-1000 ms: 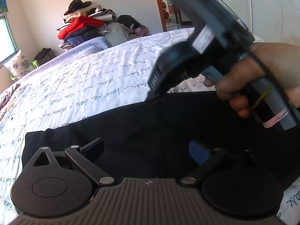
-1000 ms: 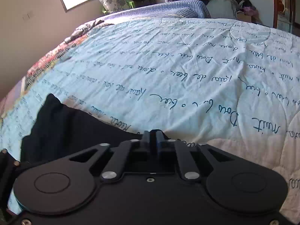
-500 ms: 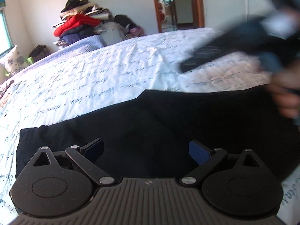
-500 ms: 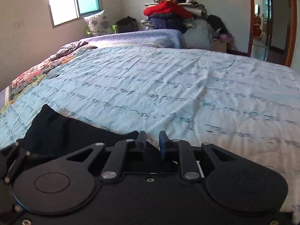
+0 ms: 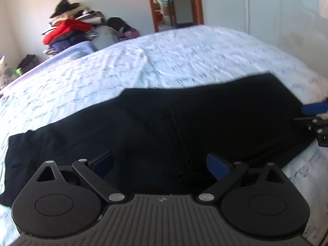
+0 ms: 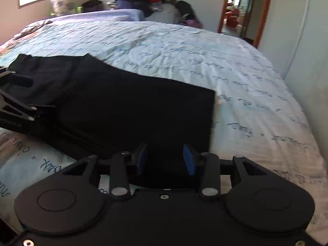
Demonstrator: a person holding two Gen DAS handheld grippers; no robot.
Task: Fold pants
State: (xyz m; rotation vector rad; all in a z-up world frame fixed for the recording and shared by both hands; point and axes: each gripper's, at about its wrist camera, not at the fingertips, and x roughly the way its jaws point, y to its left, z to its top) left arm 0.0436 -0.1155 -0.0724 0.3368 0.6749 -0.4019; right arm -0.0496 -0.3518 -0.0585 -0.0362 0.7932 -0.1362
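Black pants (image 5: 164, 123), script-printed white bedspread (image 5: 143, 69)

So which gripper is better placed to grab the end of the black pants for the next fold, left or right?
Probably right. The right gripper sits at the squared end of the black pants, jaws opening with fabric between them. The left gripper hangs open over the middle.

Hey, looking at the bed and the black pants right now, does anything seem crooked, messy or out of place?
Nothing alarming. The black pants lie flat on the bedspread, but their far edge steps unevenly instead of lining up. A heap of clothes is piled behind the bed.
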